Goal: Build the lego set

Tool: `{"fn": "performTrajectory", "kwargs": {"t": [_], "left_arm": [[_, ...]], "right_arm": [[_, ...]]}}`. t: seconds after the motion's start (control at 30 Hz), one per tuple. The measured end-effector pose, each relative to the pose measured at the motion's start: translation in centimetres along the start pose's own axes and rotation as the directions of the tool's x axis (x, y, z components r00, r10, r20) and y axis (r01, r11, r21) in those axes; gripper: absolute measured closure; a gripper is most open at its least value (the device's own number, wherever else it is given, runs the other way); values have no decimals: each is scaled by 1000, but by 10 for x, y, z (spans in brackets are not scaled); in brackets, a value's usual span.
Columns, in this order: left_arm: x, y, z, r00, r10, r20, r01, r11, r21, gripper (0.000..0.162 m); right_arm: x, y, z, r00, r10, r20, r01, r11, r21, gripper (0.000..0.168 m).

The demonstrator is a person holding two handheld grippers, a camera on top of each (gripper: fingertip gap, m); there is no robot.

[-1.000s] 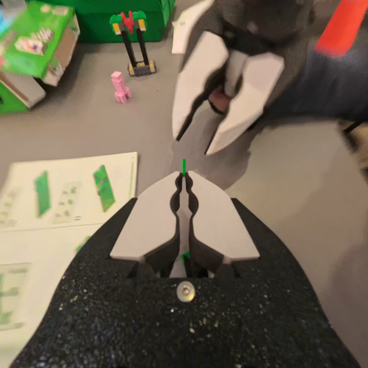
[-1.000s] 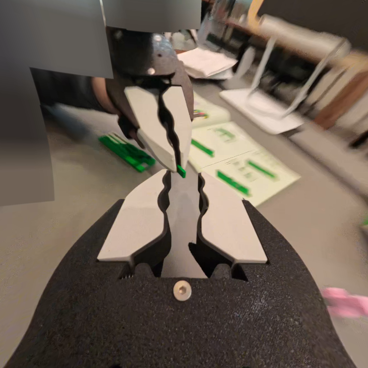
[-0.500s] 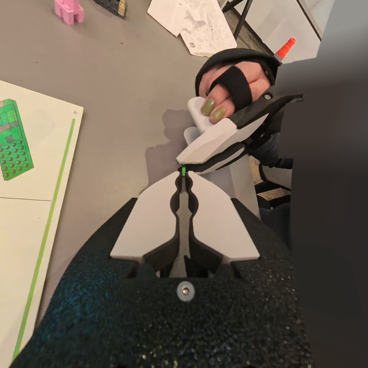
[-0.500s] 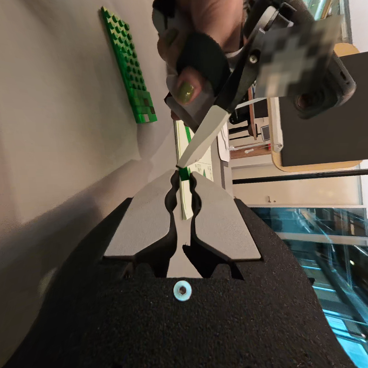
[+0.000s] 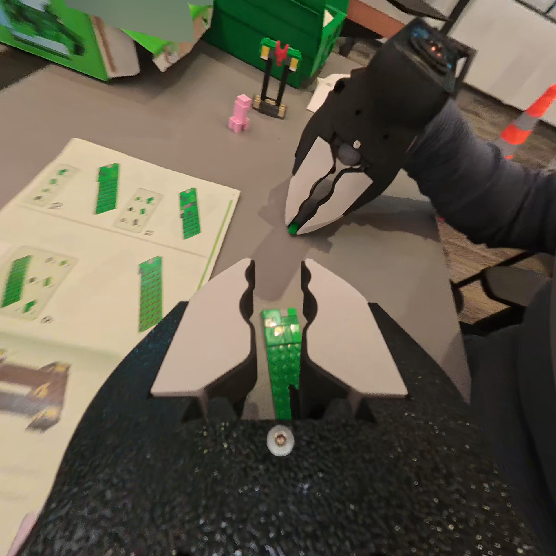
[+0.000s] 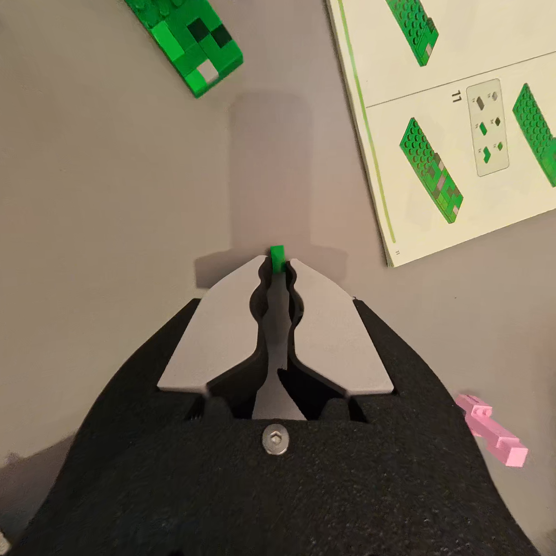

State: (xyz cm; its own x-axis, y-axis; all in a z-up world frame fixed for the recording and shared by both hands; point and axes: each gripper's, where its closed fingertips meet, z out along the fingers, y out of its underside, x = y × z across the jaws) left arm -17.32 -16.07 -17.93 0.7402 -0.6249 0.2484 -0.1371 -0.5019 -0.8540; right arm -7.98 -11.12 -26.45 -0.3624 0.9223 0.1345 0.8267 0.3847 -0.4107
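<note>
My left gripper [image 5: 277, 266] is open and empty above the grey table [image 5: 150, 114]. A long green studded plate [image 5: 281, 331] with flat tiles at its far end lies on the table and shows between the fingers. My right gripper [image 6: 276, 262] is shut on a small green tile [image 6: 276, 258], with its tips pointing down at the table. In the left wrist view the right gripper [image 5: 296, 229] is ahead and slightly right, with the tile [image 5: 292, 229] at its tip. The plate also shows at the upper left of the right wrist view [image 6: 192, 45].
An open instruction booklet [image 5: 105, 240] lies left of the grippers and shows in the right wrist view [image 6: 451, 150]. A pink figure [image 5: 239, 112], a black-legged model [image 5: 275, 81] and green boxes [image 5: 270, 27] stand at the back. The table edge, a chair [image 5: 496, 285] and an orange cone [image 5: 529, 117] are on the right. The left gripper's tips are roughly 15 cm from the right gripper's. My left tips are about 25 cm from the pink figure [image 5: 239, 112], my right tips only 20 cm. It turns up in the right wrist view [image 6: 493, 426] as well.
The small green tile passed from my left gripper to my right one. My left gripper opened and drew back over the plate. My right gripper turned to point down at the table.
</note>
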Motion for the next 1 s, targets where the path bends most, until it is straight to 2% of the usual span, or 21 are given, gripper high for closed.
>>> {"fn": "performTrajectory", "kwargs": {"t": [0.13, 0.27, 0.37, 0.47, 0.57, 0.63, 0.7, 0.8, 1.0], "left_arm": [[-13, 11, -29, 991, 36, 125, -38, 999, 7, 134], [-24, 23, -56, 977, 23, 212, -31, 999, 32, 135], [-34, 36, -84, 950, 14, 312, -31, 998, 48, 137], [-43, 53, -111, 917, -18, 398, -4, 998, 55, 138], [-48, 73, -131, 886, -53, 460, 31, 998, 55, 141], [-48, 86, -141, 868, -75, 490, 58, 997, 49, 141], [-45, 99, -150, 855, -82, 512, 73, 997, 38, 141], [-42, 118, -165, 814, -45, 579, 65, 998, -13, 143], [-38, 159, -194, 721, 28, 693, 122, 978, -167, 138]], "right_arm": [[-1, -2, -1, 1000, 7, 6, -7, 1000, 3, 147], [1, 1, -7, 998, 49, -41, -47, 999, 25, 144], [-3, -23, -27, 988, 141, -69, -121, 964, 238, 147], [-10, -70, -39, 967, 243, -80, -171, 845, 506, 147], [-24, -114, -28, 958, 285, -33, -200, 748, 633, 148], [-28, -133, -14, 953, 302, -32, -207, 722, 660, 148], [-33, -143, -3, 956, 290, -38, -199, 739, 644, 145], [-32, -148, 1, 953, 287, -93, -158, 739, 655, 144], [-30, -146, 5, 950, 304, -69, -186, 729, 659, 145]]}}
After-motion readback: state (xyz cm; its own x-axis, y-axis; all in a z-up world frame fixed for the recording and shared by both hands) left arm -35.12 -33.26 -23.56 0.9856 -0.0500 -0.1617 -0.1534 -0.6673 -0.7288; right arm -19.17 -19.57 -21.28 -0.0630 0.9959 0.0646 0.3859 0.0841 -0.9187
